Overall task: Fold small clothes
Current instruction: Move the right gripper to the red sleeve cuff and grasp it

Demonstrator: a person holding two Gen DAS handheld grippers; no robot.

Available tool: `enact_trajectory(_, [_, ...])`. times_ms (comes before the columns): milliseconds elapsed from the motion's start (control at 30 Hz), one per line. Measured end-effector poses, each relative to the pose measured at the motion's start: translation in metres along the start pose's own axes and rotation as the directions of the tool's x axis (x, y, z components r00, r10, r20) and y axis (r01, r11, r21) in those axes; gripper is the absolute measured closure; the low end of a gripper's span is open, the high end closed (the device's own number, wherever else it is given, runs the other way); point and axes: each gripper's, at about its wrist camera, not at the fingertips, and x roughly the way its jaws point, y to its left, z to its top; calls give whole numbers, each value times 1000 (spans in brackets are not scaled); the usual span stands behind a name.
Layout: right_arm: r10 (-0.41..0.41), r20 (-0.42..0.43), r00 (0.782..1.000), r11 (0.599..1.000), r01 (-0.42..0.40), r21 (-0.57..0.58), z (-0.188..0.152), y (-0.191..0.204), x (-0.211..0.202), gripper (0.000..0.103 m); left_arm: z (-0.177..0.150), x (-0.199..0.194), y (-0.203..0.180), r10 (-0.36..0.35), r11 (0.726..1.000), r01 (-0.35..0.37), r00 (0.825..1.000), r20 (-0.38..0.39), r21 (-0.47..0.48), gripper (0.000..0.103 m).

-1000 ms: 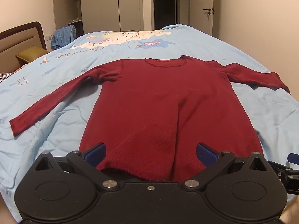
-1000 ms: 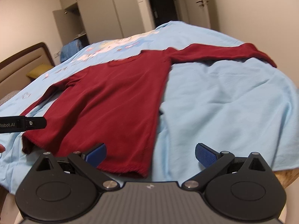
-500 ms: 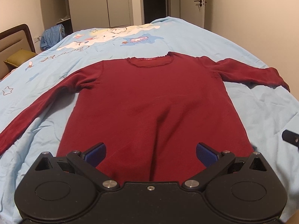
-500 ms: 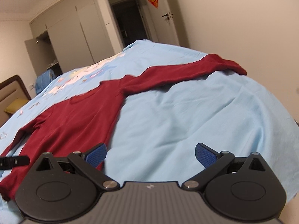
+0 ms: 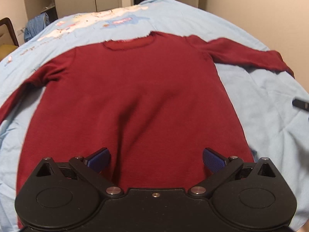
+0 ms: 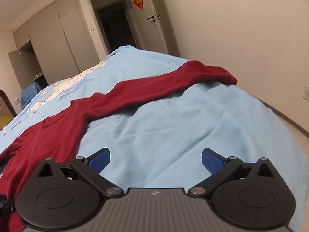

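— While the left gripper (image 5: 155,159) is hanging over the lower body of the dark red sweater (image 5: 133,100), how are its jaws standing?

— They are standing wide apart, gripping nothing; the blue pads (image 5: 98,157) are hovering above the knit near the hem, and I cannot tell whether they are touching it.

— And where is the sweater lying?

— It is lying flat, front up, on the light blue bedspread (image 5: 266,116), neckline pointing away toward the wardrobe (image 6: 58,44), both sleeves spreading out sideways.

— What is the right gripper (image 6: 155,158) doing?

— It is tilting upward, pointing across bare bedspread just beside the sweater's right edge, toward the right sleeve (image 6: 164,85), whose cuff is reaching the bed's far edge. Its jaws are also spread wide, holding nothing.

— Is either tool showing in the other's view?

— A dark tip is peeking in at the right edge of the left view.
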Motion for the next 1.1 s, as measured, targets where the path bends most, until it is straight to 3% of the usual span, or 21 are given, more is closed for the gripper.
enact_trajectory(400, [-20, 85, 996, 992, 9, 125, 77, -53, 81, 0, -2, 22, -4, 23, 999, -20, 998, -56, 44, 1])
enact_trajectory(500, [-23, 67, 997, 979, 8, 204, 92, -70, 110, 0, -2, 23, -4, 25, 999, -23, 998, -60, 48, 1])
enact_trajectory(667, [5, 82, 997, 902, -40, 429, 99, -107, 145, 0, -1, 23, -4, 22, 999, -19, 998, -63, 47, 1])
enact_trajectory(800, [-27, 123, 992, 840, -45, 540, 103, -125, 158, 1, 4, 20, 2, 12, 1000, -11, 999, -51, 25, 1])
enact_trajectory(1000, [-99, 126, 987, 830, 12, 558, 108, -129, 176, 30, 13, 9, 20, 12, 999, -12, 1000, -7, -47, 1])
enact_trajectory(1100, [-137, 130, 982, 809, 35, 586, 113, -133, 185, 53, 15, 2, 31, 27, 997, -27, 1000, 11, -73, 1])
